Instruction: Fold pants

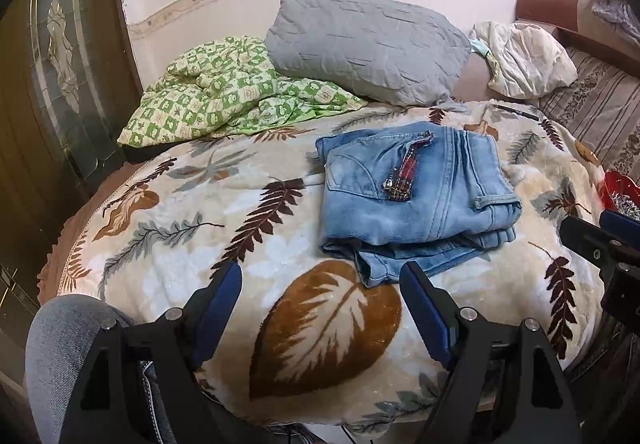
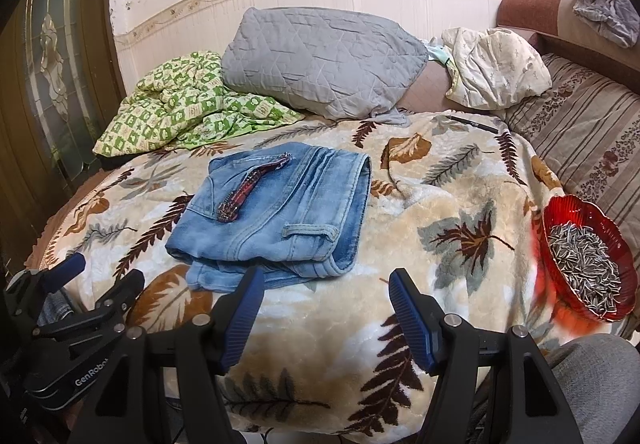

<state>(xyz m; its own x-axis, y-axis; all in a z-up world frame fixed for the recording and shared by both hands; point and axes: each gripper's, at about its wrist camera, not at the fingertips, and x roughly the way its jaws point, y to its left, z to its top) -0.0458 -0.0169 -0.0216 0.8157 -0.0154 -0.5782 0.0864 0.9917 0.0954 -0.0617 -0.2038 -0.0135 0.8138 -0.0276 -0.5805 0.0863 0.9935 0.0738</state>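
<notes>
The pants (image 1: 416, 200), light blue denim, lie folded into a compact, roughly square bundle on the leaf-patterned blanket (image 1: 332, 328) that covers the bed. A back pocket and a belt loop face up, and a red plaid strip with metal studs lies across the top. The lower layers stick out a little at the near edge of the pants, so the stack is not quite flush.

Denim like this is likely fairly heavy for cloth, thick and limp rather than stiff; it should not slip much against the plush blanket, and nothing about it is fragile. I judge that the bundle would sag and come apart if lifted by one corner. The near edge of the pants, where all layers meet, looks like the best place to pinch, one gripper toward each near corner.

The left gripper (image 1: 320, 304) hovers just short of the pants' near edge, jaws apart with nothing between them. The right gripper (image 2: 324, 308) hangs beside it, also short of the pants, jaws likewise spread and empty.

Beyond the pants sit a grey pillow (image 1: 368, 44) and a green checked quilt (image 1: 224, 96). Well to the right of the pants stands a red bowl (image 2: 560, 212) of sunflower seeds.
</notes>
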